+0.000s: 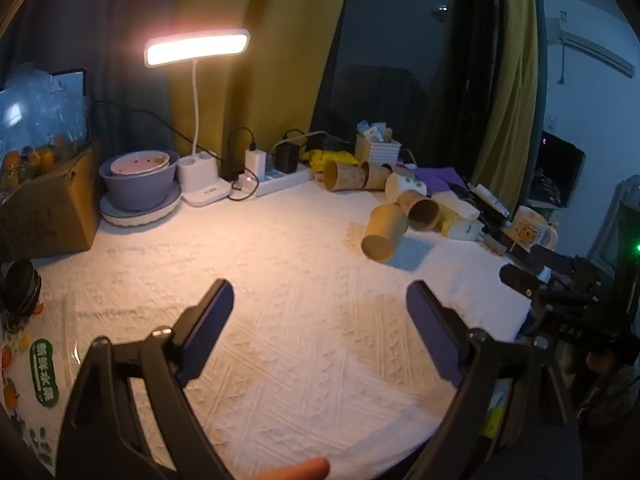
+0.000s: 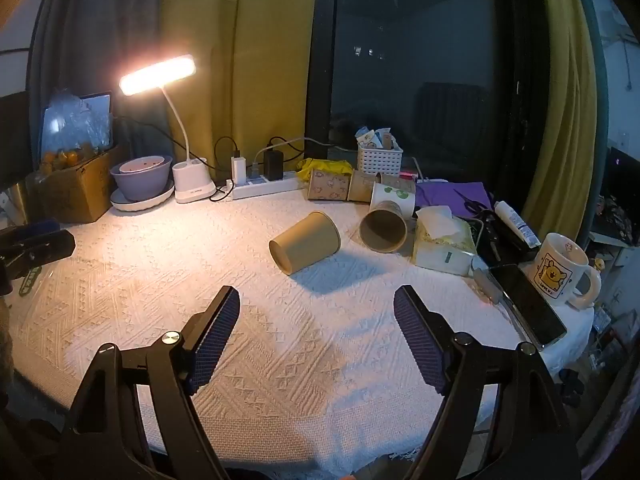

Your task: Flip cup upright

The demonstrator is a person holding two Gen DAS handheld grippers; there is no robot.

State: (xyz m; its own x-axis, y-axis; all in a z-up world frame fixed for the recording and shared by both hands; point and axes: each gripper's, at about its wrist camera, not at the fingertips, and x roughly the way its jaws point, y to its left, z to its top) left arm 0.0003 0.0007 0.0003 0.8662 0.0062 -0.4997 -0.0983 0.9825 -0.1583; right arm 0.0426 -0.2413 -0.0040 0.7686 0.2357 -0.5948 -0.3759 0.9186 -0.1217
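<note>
A plain tan paper cup (image 2: 306, 242) lies on its side on the white textured tablecloth (image 2: 248, 344), its closed base turned toward the camera; it also shows in the left wrist view (image 1: 384, 233) at the right. My right gripper (image 2: 316, 300) is open and empty, a short way in front of the cup. My left gripper (image 1: 320, 294) is open and empty over bare cloth, left of the cup. The right gripper's body shows at the right edge of the left wrist view (image 1: 560, 300).
More paper cups lie on their sides behind (image 2: 383, 229) (image 2: 328, 185). A tissue pack (image 2: 442, 244), phone (image 2: 528, 304) and bear mug (image 2: 560, 268) sit at right. A lamp (image 2: 188, 184), power strip (image 2: 264, 188), bowl (image 2: 140, 178) and cardboard box (image 2: 76, 192) line the back left.
</note>
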